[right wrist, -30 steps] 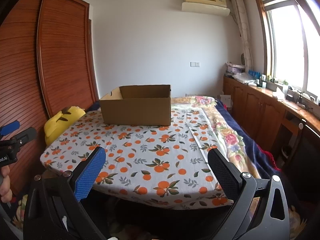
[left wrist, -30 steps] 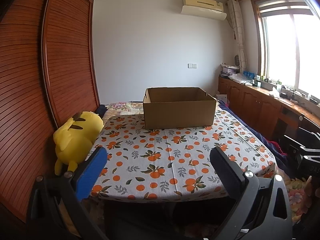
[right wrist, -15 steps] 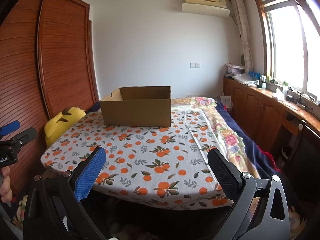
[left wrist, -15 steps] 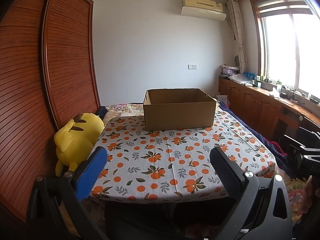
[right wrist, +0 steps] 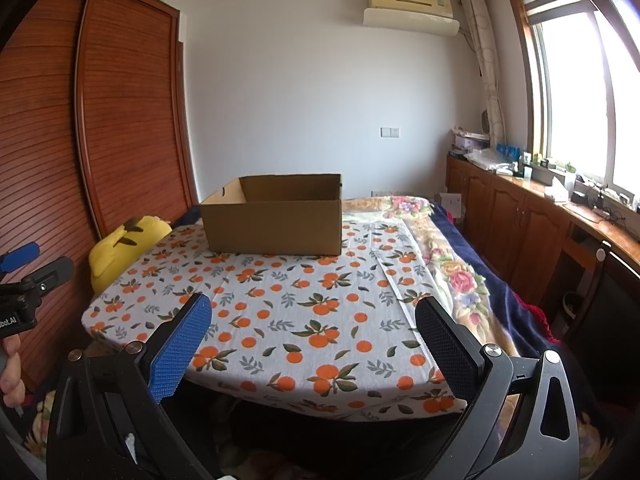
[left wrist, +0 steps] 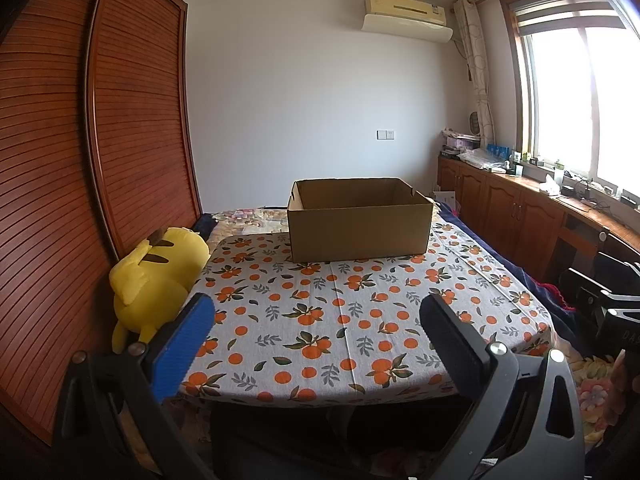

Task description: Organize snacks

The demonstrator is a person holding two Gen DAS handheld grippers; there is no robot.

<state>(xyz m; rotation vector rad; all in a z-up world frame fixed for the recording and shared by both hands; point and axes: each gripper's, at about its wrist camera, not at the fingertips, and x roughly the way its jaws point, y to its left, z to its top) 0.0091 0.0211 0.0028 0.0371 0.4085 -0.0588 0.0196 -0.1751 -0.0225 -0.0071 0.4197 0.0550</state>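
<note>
Here both tongs, left (left wrist: 316,320) and right (right wrist: 314,320), spread wide, empty; cardboard box (left wrist: 358,220) on table (left wrist: 340,320).

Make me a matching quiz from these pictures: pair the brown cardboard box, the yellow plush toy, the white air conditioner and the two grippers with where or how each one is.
Things:
1. brown cardboard box
2. yellow plush toy
3. white air conditioner
4. left gripper and right gripper

States:
A. high on the wall
B. open, holding nothing
C. on the orange-print cloth
D. beside the wooden wardrobe

Pairs: 1-C, 2-D, 3-A, 4-B
</note>
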